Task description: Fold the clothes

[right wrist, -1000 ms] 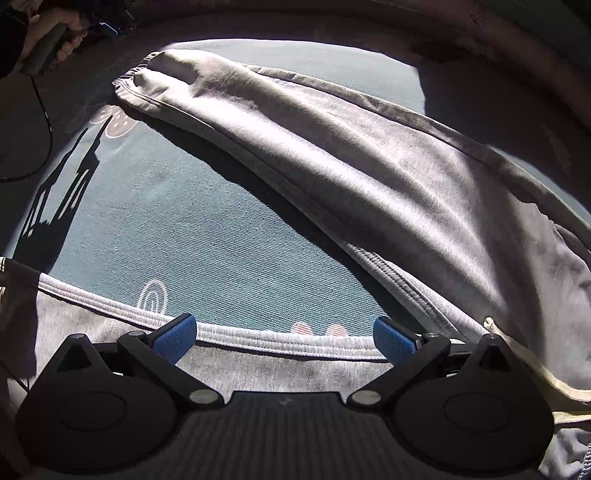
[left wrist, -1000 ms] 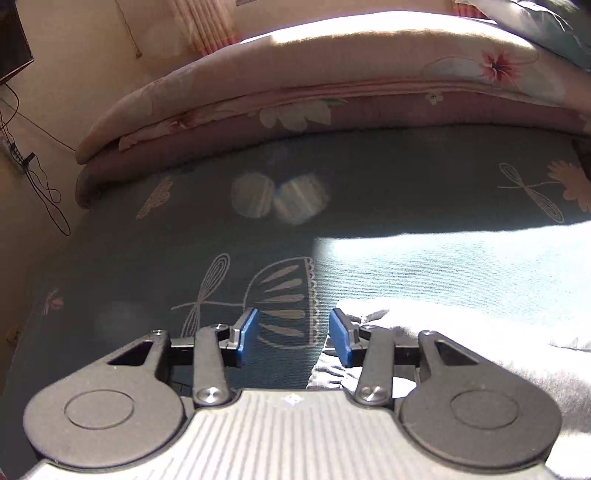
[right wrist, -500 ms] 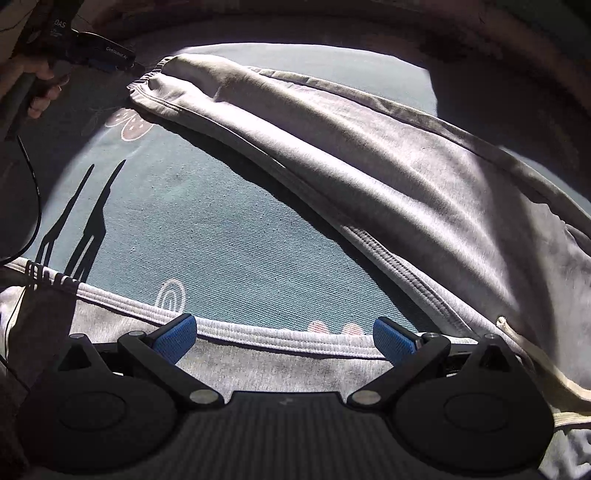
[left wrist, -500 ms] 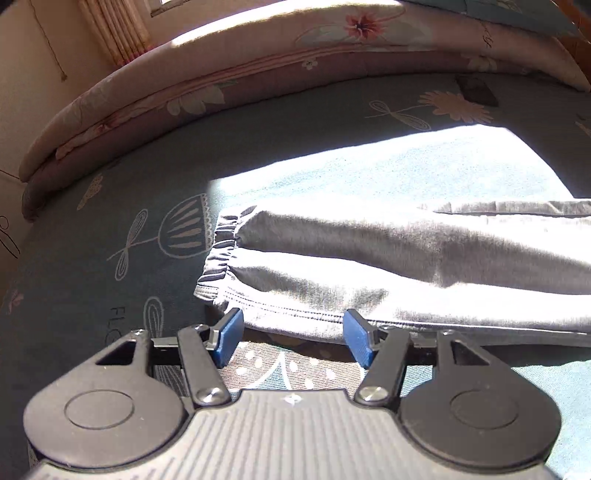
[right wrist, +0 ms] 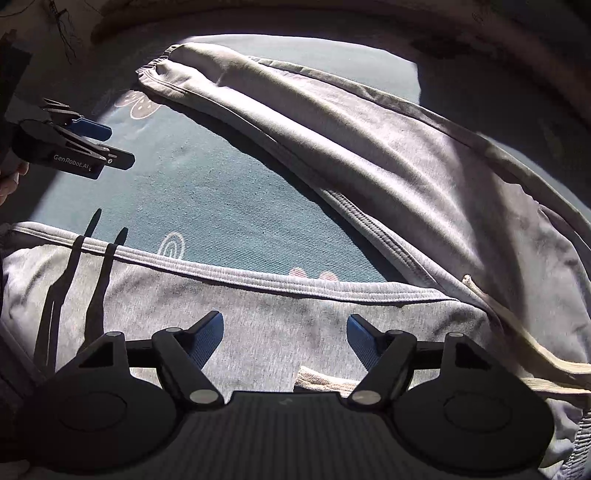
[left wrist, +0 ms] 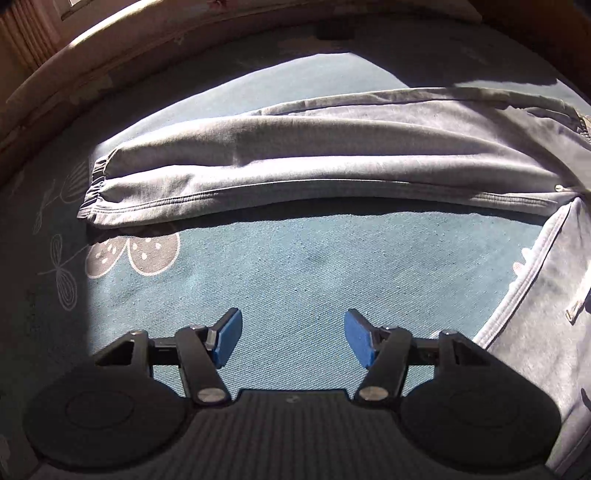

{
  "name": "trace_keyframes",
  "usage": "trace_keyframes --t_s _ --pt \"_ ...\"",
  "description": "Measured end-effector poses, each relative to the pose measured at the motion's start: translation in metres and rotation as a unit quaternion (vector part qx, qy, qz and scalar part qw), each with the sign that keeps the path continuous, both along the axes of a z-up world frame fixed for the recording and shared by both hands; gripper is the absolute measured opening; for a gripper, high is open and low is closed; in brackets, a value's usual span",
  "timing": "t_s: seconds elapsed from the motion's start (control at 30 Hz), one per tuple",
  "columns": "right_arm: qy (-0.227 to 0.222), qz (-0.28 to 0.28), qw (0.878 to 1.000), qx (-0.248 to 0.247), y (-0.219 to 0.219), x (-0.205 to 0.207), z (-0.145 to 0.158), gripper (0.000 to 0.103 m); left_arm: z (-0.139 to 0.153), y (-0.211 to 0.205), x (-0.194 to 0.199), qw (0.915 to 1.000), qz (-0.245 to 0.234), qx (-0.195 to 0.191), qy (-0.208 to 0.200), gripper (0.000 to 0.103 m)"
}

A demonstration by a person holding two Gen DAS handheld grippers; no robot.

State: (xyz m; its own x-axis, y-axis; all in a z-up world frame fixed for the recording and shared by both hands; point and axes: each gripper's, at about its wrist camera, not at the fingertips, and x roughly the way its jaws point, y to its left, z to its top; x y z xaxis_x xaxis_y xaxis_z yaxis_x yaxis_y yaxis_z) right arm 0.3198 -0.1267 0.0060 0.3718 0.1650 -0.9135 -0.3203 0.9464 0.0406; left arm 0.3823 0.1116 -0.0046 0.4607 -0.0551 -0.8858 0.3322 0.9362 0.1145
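Observation:
Grey sweatpants lie spread on a teal patterned bedsheet (left wrist: 295, 266). The far leg (left wrist: 295, 173) runs across the left wrist view, its elastic cuff (left wrist: 94, 188) at the left. The near leg (left wrist: 539, 314) comes in at the right. My left gripper (left wrist: 291, 339) hovers over bare sheet between the legs, its jaws opening with nothing between them; it also shows in the right wrist view as the left gripper (right wrist: 110, 146). My right gripper (right wrist: 284, 336) hangs over the near leg (right wrist: 258, 325), its jaws closing with the pads off the cloth. A cream drawstring (right wrist: 517, 332) trails at the right.
A folded floral quilt (left wrist: 110, 55) is banked along the far side of the bed. A dark flat object (left wrist: 334, 29) lies on the sheet near it. A hand (right wrist: 7, 184) grips the left tool. Hard sunlight throws the fingers' shadows on the near leg.
The left gripper has pulled back from the far leg's cuff to bare sheet, with jaws wider. The right gripper has shifted back over the near leg and its jaws have narrowed.

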Motion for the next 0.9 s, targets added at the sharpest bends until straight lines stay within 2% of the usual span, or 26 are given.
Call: trace_keyframes --t_s 0.1,0.33,0.57,0.7,0.9 --pt "-0.011 0.001 0.999 -0.032 -0.030 0.002 0.006 0.069 0.004 -0.020 -0.009 0.9999 -0.016 -0.001 -0.003 0.066" --pt "-0.054 0.027 0.995 -0.081 -0.101 0.029 0.010 0.063 0.011 -0.065 -0.024 0.9998 0.003 -0.018 0.012 0.066" --pt "-0.090 0.060 0.991 -0.073 -0.180 0.076 0.020 0.059 0.021 -0.138 -0.026 0.9984 0.036 -0.042 0.011 0.069" --pt "-0.106 0.090 0.989 -0.057 -0.225 0.113 0.032 0.059 0.019 -0.189 -0.020 0.9954 0.062 -0.072 0.011 0.069" --pt "-0.099 0.180 0.978 -0.029 -0.249 0.187 0.022 0.059 0.013 -0.235 -0.018 0.9933 0.087 -0.074 0.015 0.070"
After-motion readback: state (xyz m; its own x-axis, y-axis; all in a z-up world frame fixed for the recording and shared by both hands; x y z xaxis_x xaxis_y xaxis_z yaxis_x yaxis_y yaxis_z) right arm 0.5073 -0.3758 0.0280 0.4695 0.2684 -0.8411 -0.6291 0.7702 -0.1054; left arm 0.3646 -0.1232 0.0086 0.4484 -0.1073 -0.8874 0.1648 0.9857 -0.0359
